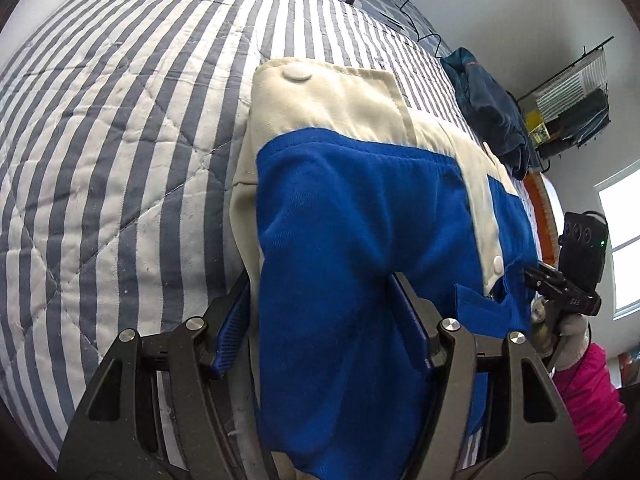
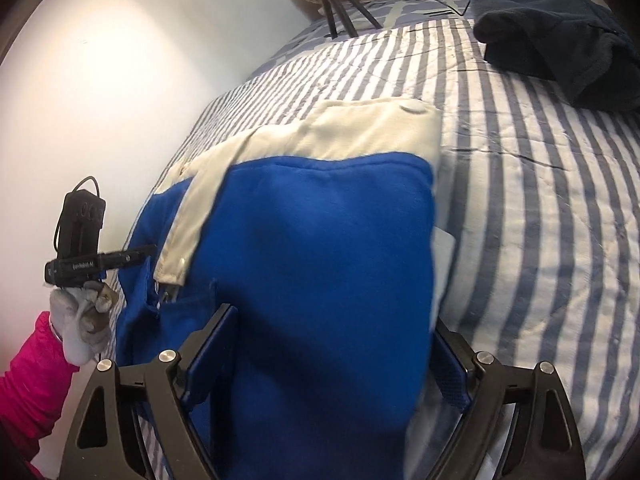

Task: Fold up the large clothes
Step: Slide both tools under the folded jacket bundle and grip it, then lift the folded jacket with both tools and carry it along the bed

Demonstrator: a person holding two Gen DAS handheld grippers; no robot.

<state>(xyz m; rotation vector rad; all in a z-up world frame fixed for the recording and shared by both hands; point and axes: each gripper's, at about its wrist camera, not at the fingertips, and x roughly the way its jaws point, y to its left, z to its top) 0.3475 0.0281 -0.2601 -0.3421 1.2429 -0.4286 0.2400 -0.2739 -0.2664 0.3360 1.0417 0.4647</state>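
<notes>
Your blue-and-cream fleece jacket [image 1: 360, 184] lies mid-quilt [image 1: 120, 160], its near fold draped between both grippers. The left gripper [image 1: 320, 320] and right gripper [image 2: 336, 348] stand open around it. It's soft, floppy and light: pinch the doubled near edge.

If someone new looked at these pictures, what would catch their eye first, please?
The bright blue and cream garment fills the middle of both views, draped between each gripper's fingers on the striped quilt. A dark blue bundle of cloth lies farther up the bed, and a pink sleeve shows at the edge.
</notes>
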